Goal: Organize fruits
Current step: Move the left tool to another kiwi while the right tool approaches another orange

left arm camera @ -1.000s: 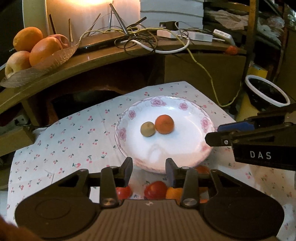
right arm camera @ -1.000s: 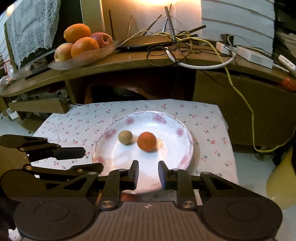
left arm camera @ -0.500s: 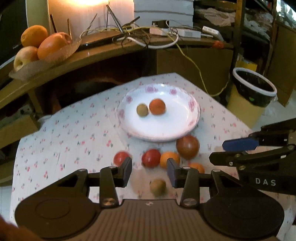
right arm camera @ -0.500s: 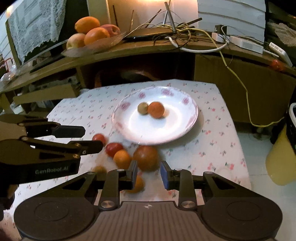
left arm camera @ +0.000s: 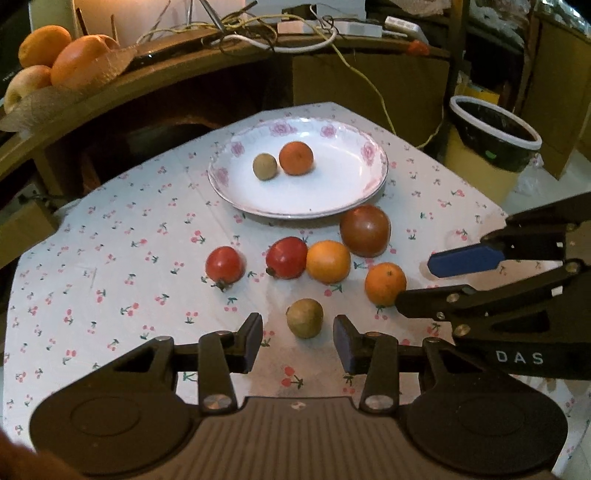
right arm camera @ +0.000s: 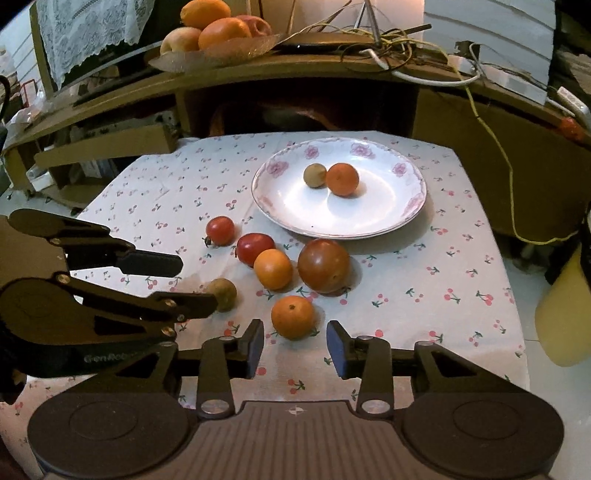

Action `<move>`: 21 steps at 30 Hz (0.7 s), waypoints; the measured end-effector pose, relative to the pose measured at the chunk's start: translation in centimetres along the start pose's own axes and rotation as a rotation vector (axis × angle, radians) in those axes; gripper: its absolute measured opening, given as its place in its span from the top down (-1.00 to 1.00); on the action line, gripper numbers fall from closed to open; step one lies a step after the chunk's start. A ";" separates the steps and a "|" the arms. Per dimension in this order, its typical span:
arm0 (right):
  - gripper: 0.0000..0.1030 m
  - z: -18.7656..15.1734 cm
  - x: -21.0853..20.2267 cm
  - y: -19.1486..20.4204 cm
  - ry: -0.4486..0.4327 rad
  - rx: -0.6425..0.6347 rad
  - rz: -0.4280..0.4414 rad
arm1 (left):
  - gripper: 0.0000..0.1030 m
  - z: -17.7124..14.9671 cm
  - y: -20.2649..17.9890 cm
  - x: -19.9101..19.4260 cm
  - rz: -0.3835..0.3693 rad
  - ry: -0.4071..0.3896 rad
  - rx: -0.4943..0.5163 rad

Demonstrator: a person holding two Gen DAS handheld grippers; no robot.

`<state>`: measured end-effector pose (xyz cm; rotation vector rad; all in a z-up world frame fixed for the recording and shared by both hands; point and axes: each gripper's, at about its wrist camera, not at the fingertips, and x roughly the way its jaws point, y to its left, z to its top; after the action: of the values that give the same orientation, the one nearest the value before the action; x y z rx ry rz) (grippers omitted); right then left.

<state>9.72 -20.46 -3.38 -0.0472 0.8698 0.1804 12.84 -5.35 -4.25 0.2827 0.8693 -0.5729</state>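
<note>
A white flowered plate (left arm camera: pixel 332 192) (right arm camera: pixel 369 218) holds a small brown fruit (left arm camera: pixel 264 166) and an orange (left arm camera: pixel 296 158). Several loose fruits lie on the cherry-print cloth in front of it: two red tomatoes (left arm camera: pixel 225 263) (left arm camera: pixel 286 257), two oranges (left arm camera: pixel 328 261) (left arm camera: pixel 385 283), a large dark tomato (left arm camera: pixel 365 230) and a brown fruit (left arm camera: pixel 304 318). My left gripper (left arm camera: pixel 297 343) is open with the brown fruit just beyond its fingertips. My right gripper (right arm camera: pixel 295 347) is open with the nearest orange (right arm camera: pixel 292 316) just beyond its fingertips.
A wooden shelf behind the table carries a glass dish of large fruit (left arm camera: pixel 55 62) (right arm camera: pixel 218 33) and tangled cables (left arm camera: pixel 258 33). A lined bin (left arm camera: pixel 493 133) stands to the right of the table. The table's right edge (right arm camera: pixel 517 325) drops to the floor.
Both grippers have pulled back from the plate and their jaws have opened wider. The loose fruits in front of the plate have come fully into view.
</note>
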 end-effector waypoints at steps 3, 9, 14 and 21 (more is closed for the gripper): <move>0.26 0.3 0.9 -0.1 0.012 -0.004 0.004 | 0.08 -0.1 0.1 0.8 0.007 0.012 0.005; 0.26 1.0 1.9 -0.3 0.019 -0.012 0.010 | 0.10 -0.1 0.2 1.6 0.008 0.015 0.008; 0.27 1.0 2.5 -0.6 0.031 -0.001 0.026 | 0.13 -0.1 0.1 2.0 -0.003 0.008 0.017; 0.44 1.0 2.5 -1.0 0.051 0.015 0.068 | 0.35 0.0 -0.4 2.3 -0.030 0.000 0.045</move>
<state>12.21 -20.96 -4.66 -0.0085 0.9242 0.2373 13.80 -6.54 -6.06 0.3107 0.8626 -0.6213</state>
